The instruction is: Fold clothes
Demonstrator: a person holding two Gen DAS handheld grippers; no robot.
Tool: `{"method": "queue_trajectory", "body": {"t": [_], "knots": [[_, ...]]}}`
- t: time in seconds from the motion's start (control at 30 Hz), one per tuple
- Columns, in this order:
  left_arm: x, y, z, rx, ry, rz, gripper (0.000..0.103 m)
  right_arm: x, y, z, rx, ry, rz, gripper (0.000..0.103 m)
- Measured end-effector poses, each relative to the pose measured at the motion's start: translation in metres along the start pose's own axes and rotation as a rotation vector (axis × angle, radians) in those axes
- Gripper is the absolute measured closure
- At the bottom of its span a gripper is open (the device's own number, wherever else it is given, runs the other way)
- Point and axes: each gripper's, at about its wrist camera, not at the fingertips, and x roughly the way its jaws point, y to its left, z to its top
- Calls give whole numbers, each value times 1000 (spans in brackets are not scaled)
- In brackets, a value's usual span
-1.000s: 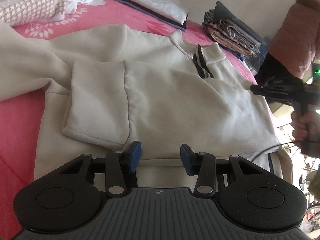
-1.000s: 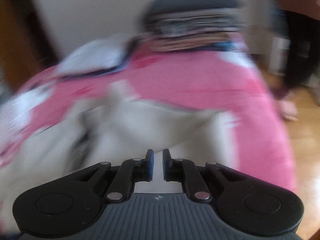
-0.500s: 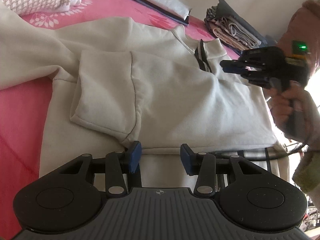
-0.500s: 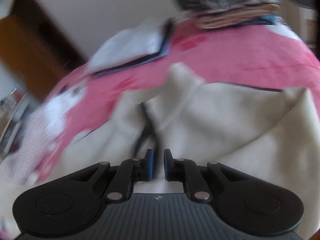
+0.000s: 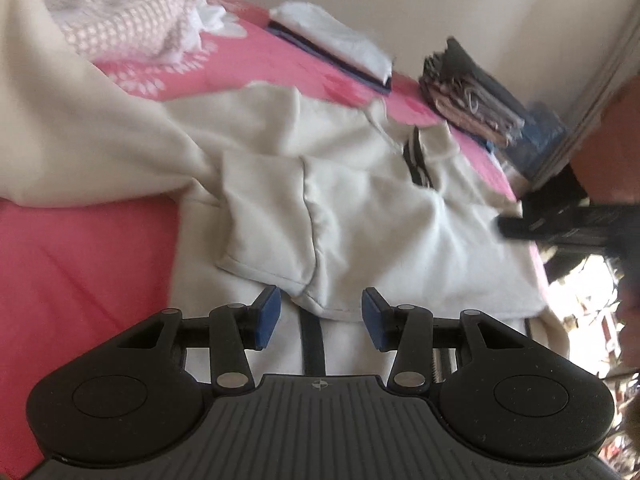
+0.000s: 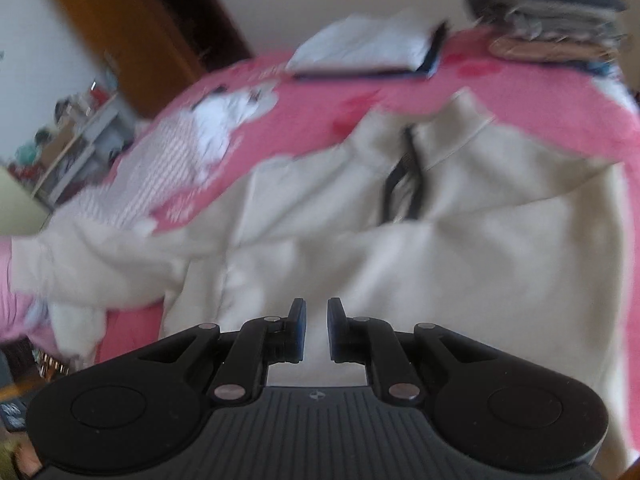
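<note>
While the pink bedspread [image 5: 80,264] filled most of both views, a cream zip-neck sweatshirt [image 5: 360,216] lay spread across it, front up, with its collar toward the wall and its hem toward the cameras. One sleeve [image 5: 268,216] was folded in over the chest, its cuff lying near the hem, while the other sleeve [image 5: 92,136] stretched off toward the left of the left wrist view, over the bedspread. Beyond the sweatshirt, a loose heap of pink-and-white checked cloth [image 5: 128,16] sat at the far left, a flat folded stack topped with white [image 5: 340,40] lay near the wall, and a taller pile of folded dark and patterned clothes [image 5: 472,88] stood at the far right corner of the bed. A brown wooden door [image 6: 132,28] and a cluttered shelf [image 6: 72,128] showed behind the bed in the right wrist view. The left gripper [image 5: 320,316] hovered just over the hem with its blue pads well apart and nothing between them; the folded cuff's corner lay just ahead of the gap. The right gripper [image 6: 316,328] hung over the lower body of the sweatshirt, its pads drawn close with only a narrow slit between and no cloth in it. From the left wrist view it appeared as a blurred black shape [image 5: 560,224] at the garment's right edge.
</note>
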Motion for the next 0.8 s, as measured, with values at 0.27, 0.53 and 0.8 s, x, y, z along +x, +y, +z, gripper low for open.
{"method": "queue_trajectory", "body": {"t": [0.27,0.53,0.8], "knots": [[-52,26,8,-31,-78,151,56,68,18,-20,-67,44,-85,91],[-60,59,-1,-112,-74,246,56,57,18,-28,-39,-10,-52,91],[-22,46,-1,-70,-60,142,56,65,46,-13,-212,-21,-58,78]]}}
